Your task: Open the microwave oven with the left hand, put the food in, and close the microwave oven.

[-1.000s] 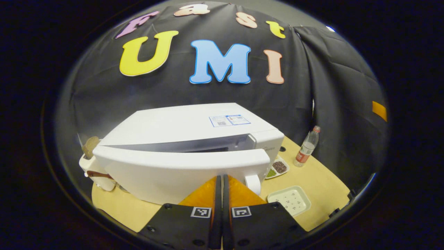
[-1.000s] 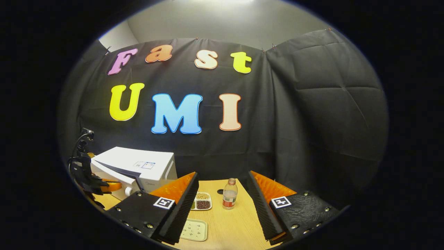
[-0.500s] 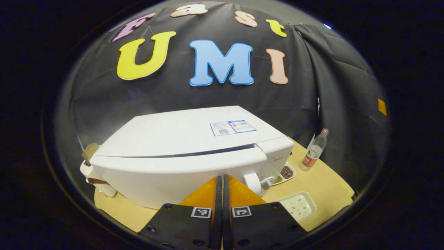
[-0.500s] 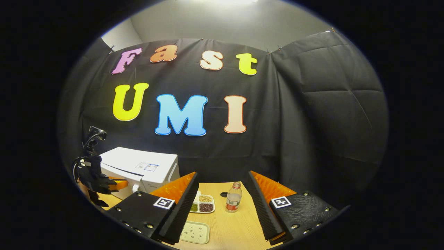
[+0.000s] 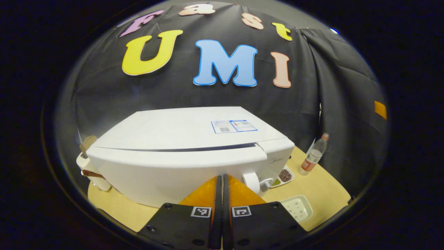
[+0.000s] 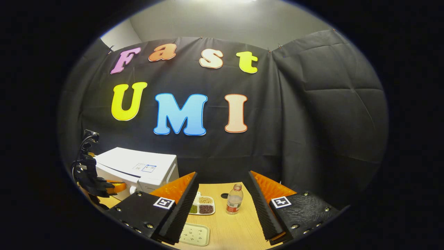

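Observation:
The white microwave (image 5: 180,139) stands on the wooden table with its door (image 5: 163,172) flush against the body. My left gripper (image 5: 220,178) is shut with nothing between its fingers, and its tips rest against the lower door front, beside the round knob (image 5: 251,182). The right gripper view shows the same microwave (image 6: 138,166) at far left, with the left gripper (image 6: 105,187) at its door. My right gripper (image 6: 222,173) hangs open and empty over the table, well to the right of the oven. What is inside the oven is hidden.
A divided dish of beans (image 6: 202,205) lies right of the microwave. A pale green tray (image 6: 194,234) is nearer the front edge, and a plastic bottle (image 6: 234,199) stands behind. A white holder with a brown piece (image 5: 91,166) sits left of the oven.
The microwave door has swung from ajar to flush with the body, my shut left gripper following against it. The right gripper has hardly moved.

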Demonstrator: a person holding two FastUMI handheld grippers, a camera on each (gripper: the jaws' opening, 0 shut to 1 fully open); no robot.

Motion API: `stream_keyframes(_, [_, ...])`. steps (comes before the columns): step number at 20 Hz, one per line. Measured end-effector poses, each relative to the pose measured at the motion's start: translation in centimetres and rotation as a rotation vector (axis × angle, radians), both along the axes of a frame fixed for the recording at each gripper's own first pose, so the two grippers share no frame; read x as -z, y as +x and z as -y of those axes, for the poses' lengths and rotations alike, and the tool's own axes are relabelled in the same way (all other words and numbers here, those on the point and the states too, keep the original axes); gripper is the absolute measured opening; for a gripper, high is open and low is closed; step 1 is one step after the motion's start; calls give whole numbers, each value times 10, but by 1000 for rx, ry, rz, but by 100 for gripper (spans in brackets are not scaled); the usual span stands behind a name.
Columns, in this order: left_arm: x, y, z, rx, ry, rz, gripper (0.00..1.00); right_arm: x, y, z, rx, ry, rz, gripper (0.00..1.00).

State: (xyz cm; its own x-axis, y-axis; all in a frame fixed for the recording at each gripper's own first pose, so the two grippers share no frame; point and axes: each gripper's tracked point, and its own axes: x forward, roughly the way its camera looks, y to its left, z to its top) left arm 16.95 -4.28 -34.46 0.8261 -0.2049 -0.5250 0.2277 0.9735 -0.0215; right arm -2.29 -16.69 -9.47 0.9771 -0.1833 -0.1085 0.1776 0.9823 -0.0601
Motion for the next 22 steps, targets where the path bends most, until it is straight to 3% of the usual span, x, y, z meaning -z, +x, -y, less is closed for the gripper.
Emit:
stream_keyframes(16, [1,13,-2,-44,-16,12,7,6,13,-3,-13,10,-19,86])
stream_keyframes(22, [3,9,4,-16,-16,-5,7,6,8,-3,2,27,-21,86])
